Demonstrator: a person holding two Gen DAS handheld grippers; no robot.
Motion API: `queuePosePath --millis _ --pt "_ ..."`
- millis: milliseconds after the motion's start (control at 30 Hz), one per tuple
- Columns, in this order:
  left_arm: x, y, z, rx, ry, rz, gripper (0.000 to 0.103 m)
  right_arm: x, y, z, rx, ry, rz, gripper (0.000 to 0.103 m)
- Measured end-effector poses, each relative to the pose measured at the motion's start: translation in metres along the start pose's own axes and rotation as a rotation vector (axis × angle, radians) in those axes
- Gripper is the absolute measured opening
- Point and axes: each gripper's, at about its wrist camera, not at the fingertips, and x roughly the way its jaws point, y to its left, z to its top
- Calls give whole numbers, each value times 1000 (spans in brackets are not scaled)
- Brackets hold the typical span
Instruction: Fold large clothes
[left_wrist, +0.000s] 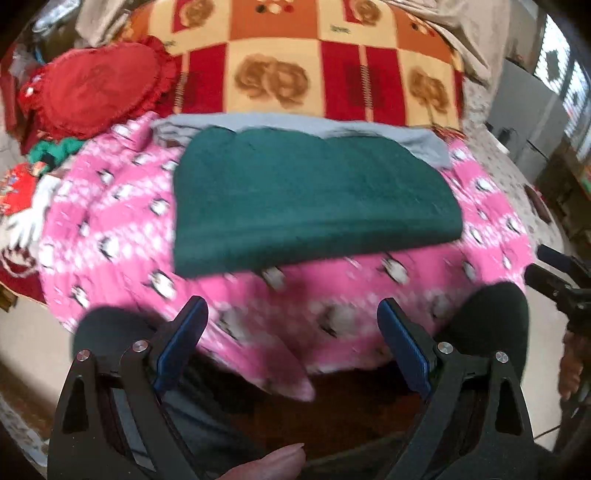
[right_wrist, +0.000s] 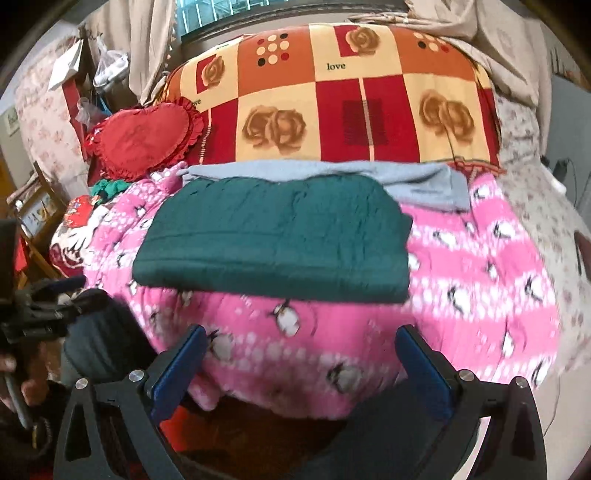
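A dark green garment (left_wrist: 310, 199) lies folded into a flat rectangle on a pink penguin-print blanket (left_wrist: 122, 229); it also shows in the right wrist view (right_wrist: 273, 240). A grey garment (left_wrist: 424, 142) lies under its far edge, and also shows in the right wrist view (right_wrist: 424, 184). My left gripper (left_wrist: 291, 314) is open and empty, held back from the green garment over the blanket's near edge. My right gripper (right_wrist: 301, 341) is open and empty, likewise short of the garment. The right gripper shows at the right edge of the left view (left_wrist: 554, 277).
A red heart-shaped cushion (right_wrist: 144, 144) lies at the far left of the bed. A red, orange and cream rose-print cover (right_wrist: 332, 103) spreads behind the clothes. Red and white fabric (left_wrist: 22, 206) lies at the left. Curtains and a window are beyond the bed.
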Motion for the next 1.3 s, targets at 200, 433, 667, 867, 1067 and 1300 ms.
queuePosePath --millis 200,433,667,867,1067,1300 --pt "-6 -18 -10 13 -20 19 93 -17 16 -12 -40 -41 -13 101" --pt "-18 -13 -8 5 -68 36 93 -24 12 -10 -24 -72 -19 101" --pt "-19 -13 -7 11 -71 37 93 -24 6 -11 8 -77 20 101" --pt "-19 -13 -7 10 -67 37 93 -25 6 -10 3 -81 19 101" --pt "-18 -12 -6 10 -62 37 93 -25 7 -10 2 -80 25 101" --pt "-16 -12 -7 10 -62 32 93 -25 9 -9 -6 -83 32 101"
